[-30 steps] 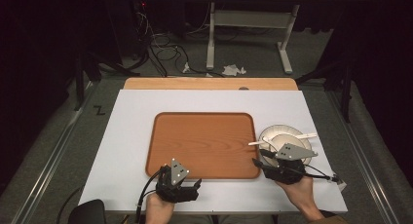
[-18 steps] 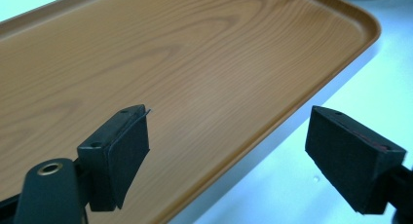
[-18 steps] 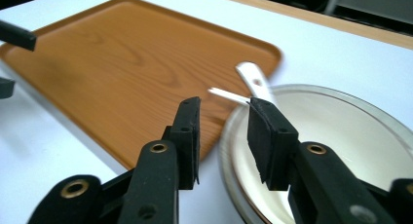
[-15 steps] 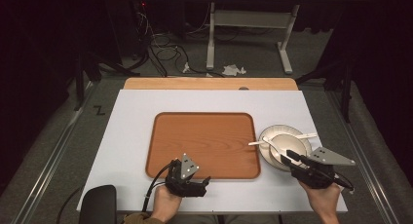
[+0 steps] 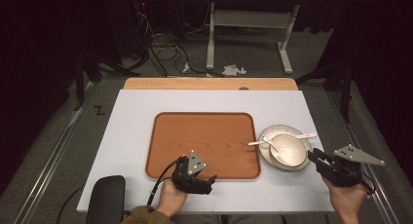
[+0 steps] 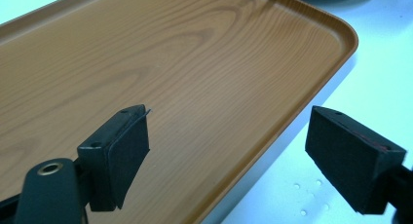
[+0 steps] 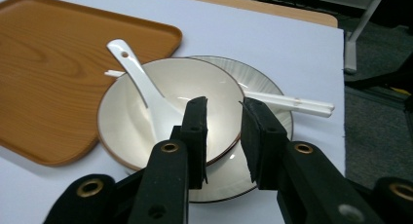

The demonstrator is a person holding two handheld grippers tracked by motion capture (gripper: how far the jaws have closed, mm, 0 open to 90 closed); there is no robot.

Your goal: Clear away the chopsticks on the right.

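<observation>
Right gripper (image 7: 221, 136): jaws narrowed, just closing, nothing pinched; bowl (image 7: 170, 107) with spoon (image 7: 141, 87) just beyond the tips, stacked on plate (image 7: 263, 102). Left gripper (image 6: 243, 151): jaws spread wide across tray (image 6: 185, 63) edge. Risk judged: glancing nip tipping bowl, spoon sliding out.

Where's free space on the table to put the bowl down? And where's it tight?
The wooden tray is entirely bare. The white tabletop is open left of the tray and behind it, up to the far wooden strip. It is tight at the right: plate, bowl, spoon and chopsticks cluster beside the tray, with the right tool close by.
</observation>
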